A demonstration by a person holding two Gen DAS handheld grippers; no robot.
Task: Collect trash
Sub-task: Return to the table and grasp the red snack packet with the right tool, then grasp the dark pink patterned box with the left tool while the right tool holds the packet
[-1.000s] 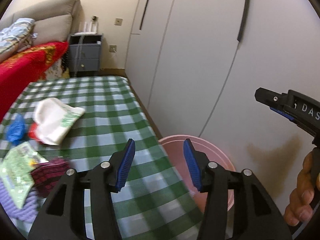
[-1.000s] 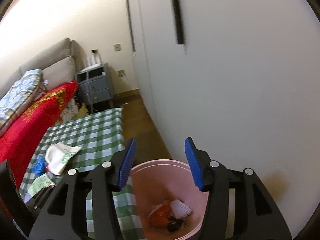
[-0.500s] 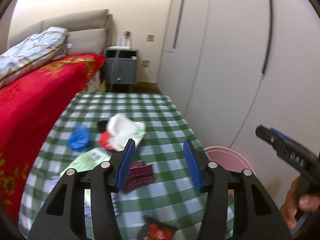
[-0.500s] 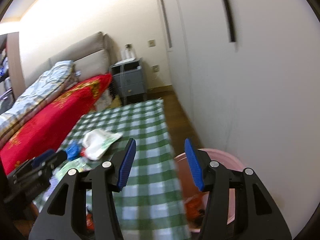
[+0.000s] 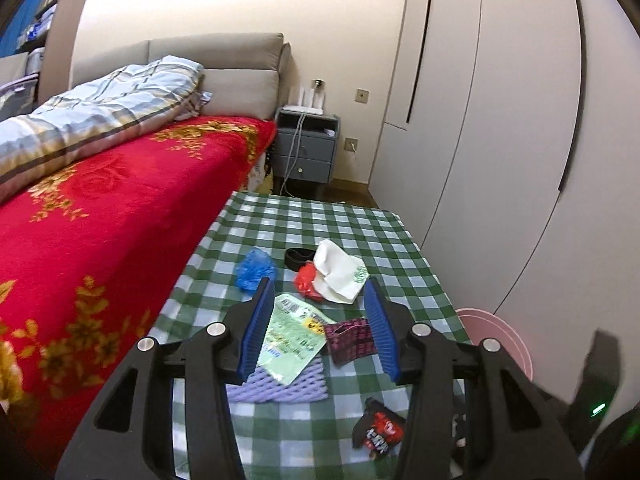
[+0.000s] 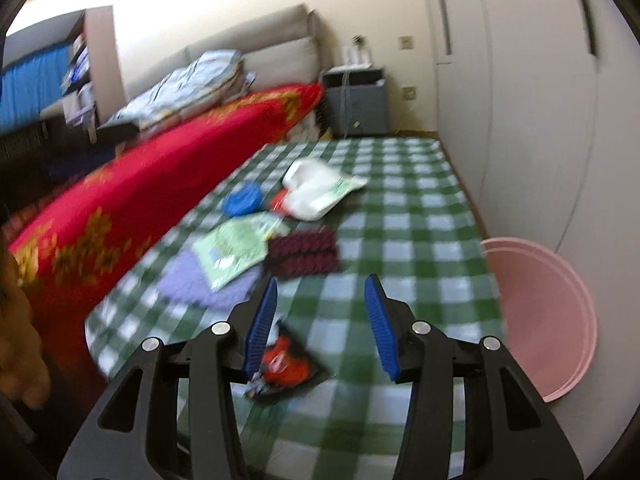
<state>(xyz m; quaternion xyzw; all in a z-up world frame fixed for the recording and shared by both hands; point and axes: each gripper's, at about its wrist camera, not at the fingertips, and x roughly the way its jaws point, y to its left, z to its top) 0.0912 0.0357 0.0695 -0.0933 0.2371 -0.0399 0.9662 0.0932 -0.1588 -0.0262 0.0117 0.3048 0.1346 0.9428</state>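
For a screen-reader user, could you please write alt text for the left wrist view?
Open left gripper, nothing between its fingers, over a green checked table scattered with trash: green packet, white bag, blue wad. Red bed left, pink bin right.

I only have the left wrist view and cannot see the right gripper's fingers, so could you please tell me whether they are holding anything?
Observer: No. The right gripper is open and empty; its fingers have just been closing slightly.
Operator: What lies nearest to it?
Observer: The black-and-red wrapper on the checked cloth, partly hidden by the finger on the picture's left.
Operator: Can you see into the pink bin?
Observer: Only its bare inner wall; no contents show from this angle.
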